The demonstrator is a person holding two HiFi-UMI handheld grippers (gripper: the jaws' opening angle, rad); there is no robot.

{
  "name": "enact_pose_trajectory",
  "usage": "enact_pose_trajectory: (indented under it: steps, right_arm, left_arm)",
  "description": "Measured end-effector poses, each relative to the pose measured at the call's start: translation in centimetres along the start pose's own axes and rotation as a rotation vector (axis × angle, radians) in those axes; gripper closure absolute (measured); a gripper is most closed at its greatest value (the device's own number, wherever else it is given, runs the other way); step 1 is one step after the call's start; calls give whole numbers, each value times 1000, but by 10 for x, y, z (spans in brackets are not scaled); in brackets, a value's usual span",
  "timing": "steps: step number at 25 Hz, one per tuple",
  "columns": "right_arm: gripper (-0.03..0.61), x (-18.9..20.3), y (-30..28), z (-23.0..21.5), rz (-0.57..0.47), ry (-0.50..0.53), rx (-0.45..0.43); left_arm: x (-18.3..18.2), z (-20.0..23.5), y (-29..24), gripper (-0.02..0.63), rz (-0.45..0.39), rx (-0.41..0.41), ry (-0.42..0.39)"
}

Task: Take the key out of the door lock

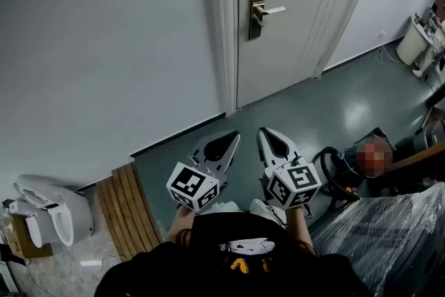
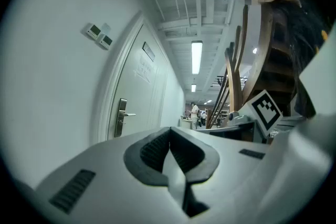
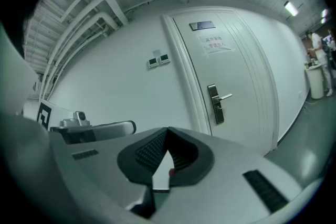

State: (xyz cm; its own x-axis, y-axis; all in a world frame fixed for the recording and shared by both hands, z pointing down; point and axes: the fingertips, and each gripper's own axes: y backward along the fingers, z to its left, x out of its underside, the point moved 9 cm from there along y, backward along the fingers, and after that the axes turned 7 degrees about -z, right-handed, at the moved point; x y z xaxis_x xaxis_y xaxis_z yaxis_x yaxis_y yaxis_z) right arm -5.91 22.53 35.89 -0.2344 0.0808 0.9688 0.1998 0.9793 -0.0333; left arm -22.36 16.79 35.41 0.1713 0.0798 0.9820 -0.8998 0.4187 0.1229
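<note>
You held both tongs side by side and low, well apart from the door (image 1: pixel 292 24), which stood closed at your 12 o'clock. The left tongs (image 1: pixel 235 138) were closed, their ribbed pads (image 2: pixel 152 148) meeting at the tip with nothing between them. The right tongs (image 1: pixel 266 132) were closed the same way and empty too. Each carried its marker cube (image 1: pixel 195 188) close to your hands.

The lock plate (image 1: pixel 258 10) sat on the door's left edge, with the lever handle (image 1: pixel 272 10) pointing toward 3 o'clock. The key would sit on that plate below the lever, but it was too small to pick out in any view, so you could not tell its exact position. Neither pair of tongs touched the plate or the handle.

On the wall at the door frame's 9 o'clock side, two small wall switches (image 3: pixel 159 61) showed in the right gripper view. On the floor, wooden slats (image 1: pixel 125 209) lay at your 8 o'clock, and a plastic-wrapped bundle (image 1: pixel 389 233) sat at your 4 o'clock.
</note>
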Motion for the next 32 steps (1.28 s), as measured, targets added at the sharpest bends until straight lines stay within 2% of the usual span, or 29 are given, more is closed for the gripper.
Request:
enact_pose_trajectory:
  steps: [5, 8, 15, 19, 26, 32]
  right_arm:
    - [575, 3, -1, 9, -44, -31, 6]
    - [574, 4, -2, 13, -59, -24, -1]
    - [574, 4, -9, 12, -46, -6, 7]
    - [574, 6, -15, 4, -39, -11, 7]
    - [574, 7, -39, -30, -23, -47, 12]
    - [574, -4, -88, -79, -26, -55, -19]
  left_arm:
    - [2, 6, 9, 604, 4, -2, -35]
    - [4, 9, 13, 604, 6, -2, -28]
    - [13, 14, 7, 604, 36, 15, -39]
    - [16, 20, -3, 604, 38, 18, -15]
    - [26, 32, -34, 604, 58, 28, -9]
    - [31, 70, -87, 604, 86, -17, -35]
